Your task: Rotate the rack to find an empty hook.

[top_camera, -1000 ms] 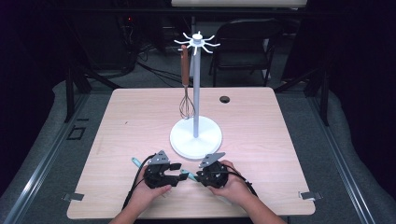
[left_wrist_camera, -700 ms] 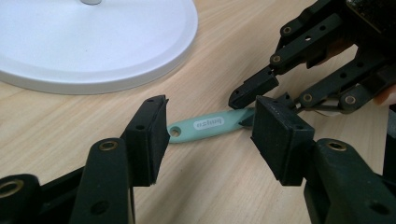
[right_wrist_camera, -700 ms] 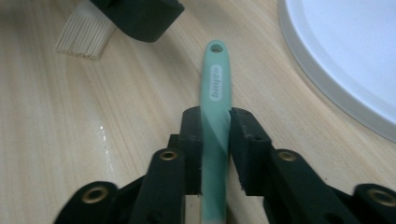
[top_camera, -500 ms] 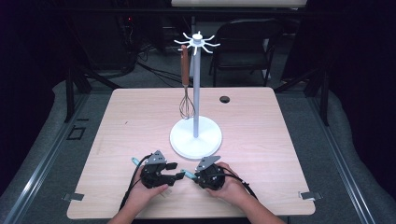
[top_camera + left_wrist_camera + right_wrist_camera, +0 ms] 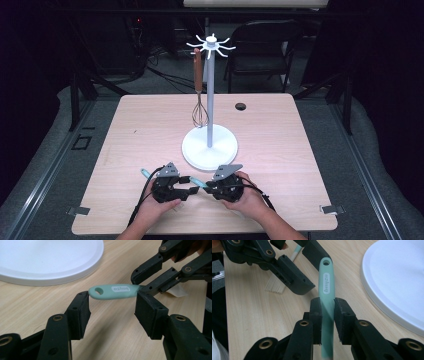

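— What differs from the picture before?

— Very little. Both my hands stay low at the near edge of the table (image 5: pixel 280 125); the right gripper (image 5: pixel 212 188) was a bit nearer the stand's base (image 5: pixel 200 150) and now sits slightly closer to me.

— And the grip?

— My right gripper (image 5: pixel 327 305) is clamped on the green handle (image 5: pixel 326 287). The left gripper (image 5: pixel 112 312) stands wide apart, the handle's hole end (image 5: pixel 100 291) between its jaws, just beside one pad; contact I cannot tell.

— Around it?

— A whisk (image 5: pixel 199 107) hangs on the stand. The right gripper view shows pale bristles (image 5: pixel 275 283) behind the left gripper, hidden from above.
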`<action>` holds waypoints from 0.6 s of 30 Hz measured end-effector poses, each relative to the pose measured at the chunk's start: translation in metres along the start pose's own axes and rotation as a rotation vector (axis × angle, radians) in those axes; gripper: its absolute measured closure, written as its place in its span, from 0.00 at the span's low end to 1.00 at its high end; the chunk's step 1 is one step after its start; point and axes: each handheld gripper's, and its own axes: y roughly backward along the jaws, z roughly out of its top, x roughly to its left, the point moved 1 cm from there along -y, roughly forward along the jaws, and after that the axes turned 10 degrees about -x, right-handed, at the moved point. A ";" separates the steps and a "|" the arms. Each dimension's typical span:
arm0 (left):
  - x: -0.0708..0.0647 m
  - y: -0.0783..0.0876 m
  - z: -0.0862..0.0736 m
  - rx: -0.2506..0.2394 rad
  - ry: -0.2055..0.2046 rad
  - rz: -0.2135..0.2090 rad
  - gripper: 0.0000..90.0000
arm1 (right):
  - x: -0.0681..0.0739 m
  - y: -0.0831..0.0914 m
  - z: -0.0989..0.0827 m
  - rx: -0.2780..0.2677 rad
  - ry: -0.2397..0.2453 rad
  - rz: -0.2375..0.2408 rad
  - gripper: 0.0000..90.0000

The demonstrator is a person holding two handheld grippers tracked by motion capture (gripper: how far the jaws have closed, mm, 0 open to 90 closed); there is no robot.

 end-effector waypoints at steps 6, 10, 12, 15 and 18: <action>0.000 0.002 0.002 -0.006 0.014 -0.012 0.50 | 0.000 0.001 0.001 -0.006 0.004 0.012 0.85; 0.001 0.004 0.003 -0.030 0.022 -0.025 0.53 | -0.001 0.003 0.002 -0.018 0.013 0.016 0.85; 0.000 0.005 0.004 -0.027 0.027 -0.034 0.55 | -0.001 0.004 0.003 -0.033 0.010 0.006 0.85; -0.002 0.004 0.004 -0.022 0.020 -0.037 0.56 | -0.002 0.006 0.003 -0.033 0.006 0.005 0.85; -0.003 0.004 0.005 -0.014 0.014 -0.033 0.56 | -0.002 0.005 0.003 -0.032 0.003 0.010 0.85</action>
